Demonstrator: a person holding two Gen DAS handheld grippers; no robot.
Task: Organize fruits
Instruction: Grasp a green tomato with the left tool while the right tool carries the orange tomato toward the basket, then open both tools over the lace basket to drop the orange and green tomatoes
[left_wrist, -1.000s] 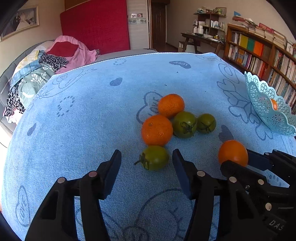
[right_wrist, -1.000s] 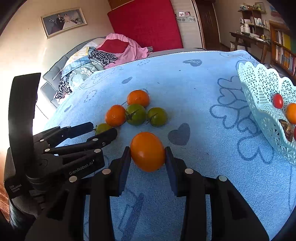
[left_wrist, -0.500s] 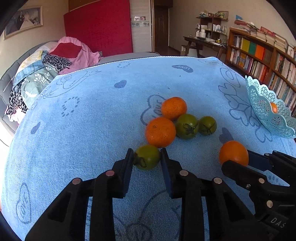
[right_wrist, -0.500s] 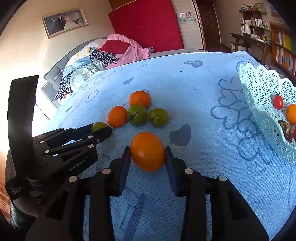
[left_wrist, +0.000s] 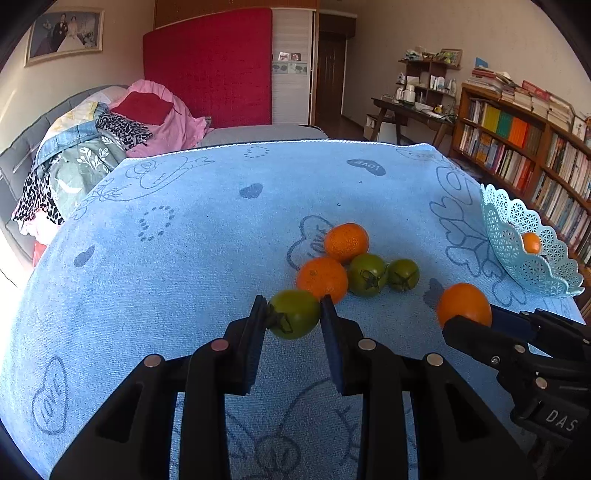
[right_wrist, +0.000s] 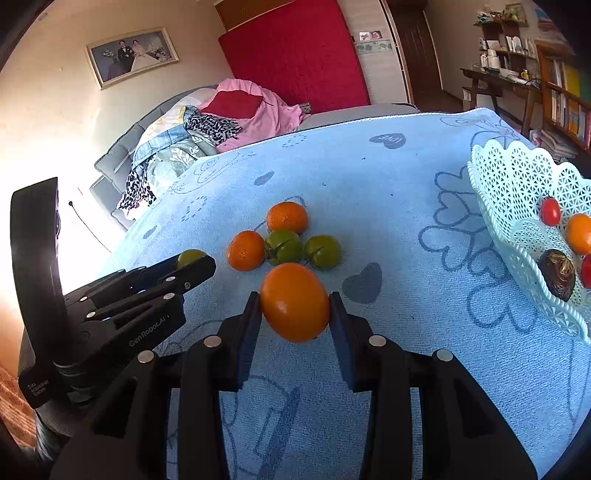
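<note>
The left gripper (left_wrist: 293, 319) is pinching a small round green tomato (left_wrist: 294, 313) with a dark stem; both black pads are pressing on its sides. The right gripper (right_wrist: 294, 308) is clamping a smooth oval orange fruit (right_wrist: 295, 302) between its pads, above the light blue terry cloth with dark blue heart and flower drawings (right_wrist: 388, 206) that is covering the desk. In the left wrist view the right gripper (left_wrist: 466, 322) is showing at the lower right with the same orange fruit (left_wrist: 463, 302) at its tips.

A cluster of four fruits is lying on the cloth just beyond both grippers: two dimpled orange mandarins (left_wrist: 346, 242) (left_wrist: 322, 277) and two more green tomatoes (left_wrist: 367, 274) (left_wrist: 403, 274), all sitting close together, each touching or nearly touching its neighbour. The held green tomato is sitting just in front of the nearer mandarin; contact between them cannot be told.

A pale turquoise openwork plastic basket with a scalloped rim (right_wrist: 517, 173) is standing at the right edge of the cloth, well apart from the cluster. Inside it are lying a small red tomato (right_wrist: 550, 211), an orange fruit (right_wrist: 580, 233) and a dark brown wrinkled fruit (right_wrist: 557, 274); a further red item at the picture edge is too cut off to identify.
</note>
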